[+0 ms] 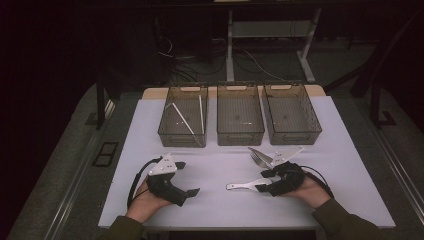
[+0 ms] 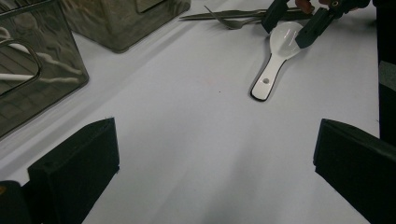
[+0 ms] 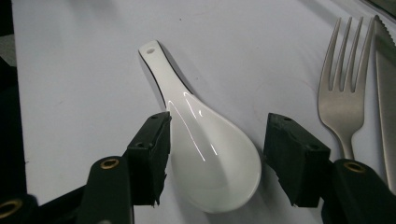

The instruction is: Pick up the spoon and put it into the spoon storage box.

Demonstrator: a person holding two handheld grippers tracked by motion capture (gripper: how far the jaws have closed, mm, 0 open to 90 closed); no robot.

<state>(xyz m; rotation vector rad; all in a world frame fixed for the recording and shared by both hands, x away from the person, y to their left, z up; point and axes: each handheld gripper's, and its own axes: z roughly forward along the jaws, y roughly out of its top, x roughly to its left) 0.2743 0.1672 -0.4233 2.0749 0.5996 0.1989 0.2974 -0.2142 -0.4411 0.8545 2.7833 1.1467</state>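
Your white table [image 1: 150, 200] carried three dark mesh bins [image 1: 240, 120] in a row along its far side, and everything else sat on your side of that row. Your left gripper [image 1: 187, 177] rested below the leftmost bin, jaws spread wide with bare table between them. Your right gripper [image 1: 263, 181] lay below the rightmost bin, its jaws parted around the bowl of the white ceramic spoon [image 3: 205, 149]; the left pad sat right at the bowl's edge, the other stood just clear. The spoon lay flat, handle pointing towards the left gripper. Between spoon and bins lay a steel fork [image 3: 343, 100] and a knife [image 3: 385, 93], side by side
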